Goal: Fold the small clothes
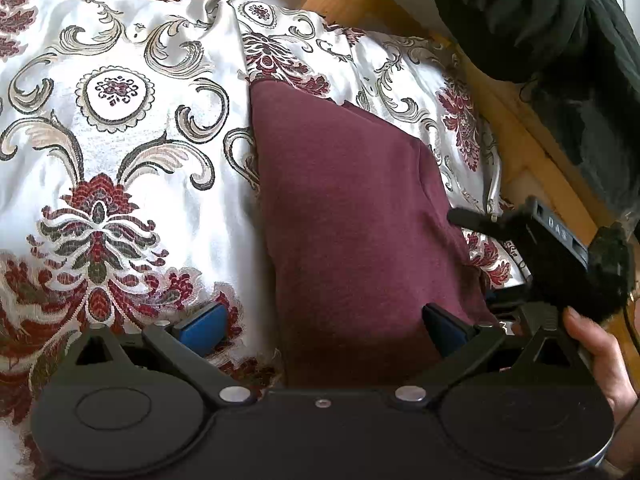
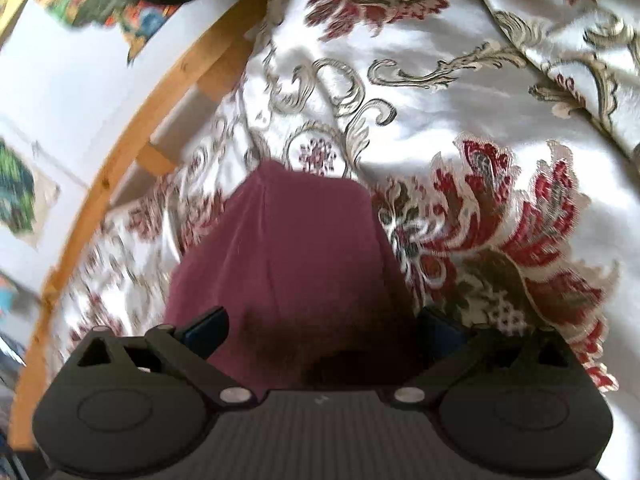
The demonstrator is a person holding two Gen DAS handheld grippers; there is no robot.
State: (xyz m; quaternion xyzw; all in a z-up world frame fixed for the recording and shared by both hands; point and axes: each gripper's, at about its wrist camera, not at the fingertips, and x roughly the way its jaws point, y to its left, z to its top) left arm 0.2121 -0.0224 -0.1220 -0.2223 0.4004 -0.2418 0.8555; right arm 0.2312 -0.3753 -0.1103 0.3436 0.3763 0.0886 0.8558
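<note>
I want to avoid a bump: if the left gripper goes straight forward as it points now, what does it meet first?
Most likely the maroon garment: it lies straight ahead of the open left gripper, spread on the patterned bedspread. The height above the cloth is unclear, so contact could come later along the garment.

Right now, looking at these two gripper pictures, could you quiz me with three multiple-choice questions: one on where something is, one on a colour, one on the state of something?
1. Where does the folded garment lie?
A. on the patterned bedspread
B. on a bare floor
C. in a basket

2. What colour is the garment?
A. yellow
B. maroon
C. white

3. How do the left gripper and right gripper stand?
A. both shut
B. only one open
C. both open

Answers:
1 A, floral fabric surrounds it.
2 B, it shows dark red in both views.
3 C, each pair of blue pads stands wide apart with nothing pinched between them.
</note>
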